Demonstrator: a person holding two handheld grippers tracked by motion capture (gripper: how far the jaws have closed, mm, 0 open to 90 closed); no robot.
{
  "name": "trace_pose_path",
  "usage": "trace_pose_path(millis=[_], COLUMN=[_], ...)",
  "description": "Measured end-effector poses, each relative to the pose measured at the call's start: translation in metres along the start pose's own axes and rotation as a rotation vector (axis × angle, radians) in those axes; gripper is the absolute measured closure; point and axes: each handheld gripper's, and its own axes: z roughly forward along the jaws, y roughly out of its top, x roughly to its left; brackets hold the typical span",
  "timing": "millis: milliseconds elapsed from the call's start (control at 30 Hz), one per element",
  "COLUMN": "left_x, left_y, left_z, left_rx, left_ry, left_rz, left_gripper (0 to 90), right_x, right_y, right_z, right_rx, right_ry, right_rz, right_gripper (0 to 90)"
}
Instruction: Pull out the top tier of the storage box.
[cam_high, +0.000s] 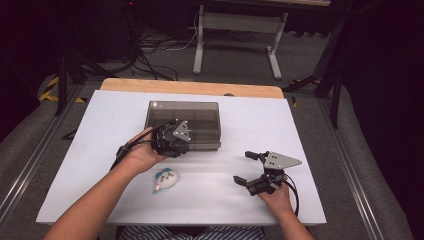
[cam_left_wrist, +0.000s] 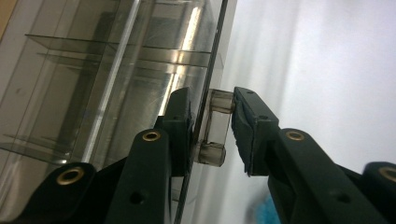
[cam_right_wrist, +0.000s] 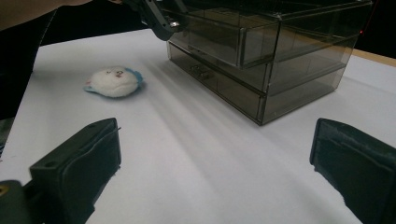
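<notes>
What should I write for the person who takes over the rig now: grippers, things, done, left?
Left gripper: jaws around the top drawer's handle; firm grip unclear.
Right gripper: open, empty, low over the table.
Box: mid-table, drawers shut.
Toy: on the table, on the person's side of the box.
Done: handle reached.
Left: probably pull the drawer open, then put the toy in.

Nothing readable here, honestly: no labels, brand names, numbers or signs anywhere on the things on the table or on the gear around it.
</notes>
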Motion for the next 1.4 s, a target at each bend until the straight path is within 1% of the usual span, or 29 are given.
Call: trace_pose_path(millis=[67,133,433,600,667,700,767,967,1000,1033,1067,1100,1133,1167,1233,1267,1300,1333,1367,1400], left_x=[-0.003,-0.006,-0.014,-0.016,-0.017,-0.018,-0.019,-0.02,-0.021,-0.021,-0.02,-0.02,-0.02,-0.02,-0.019,-0.019,-0.02,-0.02,-0.021,-0.021], left_y=[0.0,0.0,-0.003,-0.003,-0.004,-0.004,-0.004,-0.007,-0.008,-0.008,-0.009,-0.009,-0.01,-0.01,-0.013,-0.013,-0.014,-0.016,-0.017,-0.017], left_z=[-0.001,-0.002,-0.005,-0.007,-0.006,-0.007,-0.006,-0.007,-0.006,-0.006,-0.008,-0.008,-0.01,-0.011,-0.017,-0.017,-0.019,-0.022,-0.024,-0.024], left_rx=[-0.002,0.001,-0.002,0.006,0.004,0.01,0.013,0.01,0.001,0.001,-0.009,-0.009,-0.021,-0.034,-0.067,-0.067,-0.077,-0.103,-0.11,-0.11], left_ry=[-0.005,-0.006,-0.027,-0.034,-0.04,-0.04,-0.043,-0.051,-0.053,-0.053,-0.052,-0.052,-0.054,-0.052,-0.053,-0.053,-0.054,-0.054,-0.057,-0.057], left_rz=[0.012,0.015,0.013,0.018,0.013,0.021,0.023,0.016,0.004,0.004,0.006,0.006,-0.012,-0.016,-0.04,-0.04,-0.052,-0.059,-0.07,-0.07], left_gripper=[70.0,70.2,70.5,70.6,70.7,70.7,71.1,70.6,70.4,70.0,68.8,66.2,62.8,62.8,57.8,55.6,54.2,52.3,50.2,48.1], right_x=[0.0,0.0,0.0,0.0,0.0,0.0,0.0,0.0,0.0,0.0,0.0,0.0,0.0,0.0,0.0,0.0,0.0,0.0,0.0,0.0], right_y=[0.0,0.0,0.0,0.0,0.0,0.0,0.0,0.0,0.0,0.0,0.0,0.0,0.0,0.0,0.0,0.0,0.0,0.0,0.0,0.0], right_z=[0.0,0.0,0.0,0.0,0.0,0.0,0.0,0.0,0.0,0.0,0.0,0.0,0.0,0.0,0.0,0.0,0.0,0.0,0.0,0.0], right_rx=[-0.001,-0.001,0.0,0.001,0.001,0.001,0.001,0.003,0.003,0.003,0.001,0.001,0.0,0.0,-0.001,0.0,-0.001,0.0,0.0,0.0], right_ry=[0.001,0.001,0.0,-0.001,-0.001,-0.001,-0.001,0.0,0.0,0.0,0.001,0.001,0.001,0.001,0.001,0.001,0.002,0.002,0.002,0.002], right_rz=[0.001,0.001,0.002,0.003,0.003,0.002,0.002,0.0,0.0,0.0,0.001,0.001,0.0,0.0,0.001,0.001,0.001,0.001,0.001,0.001], right_gripper=[2.4,2.4,2.4,2.4,2.4,2.4,2.4,2.4,2.4,2.4,2.4,2.4,2.4,2.4,2.4,2.4,2.4,2.4,2.4,2.4])
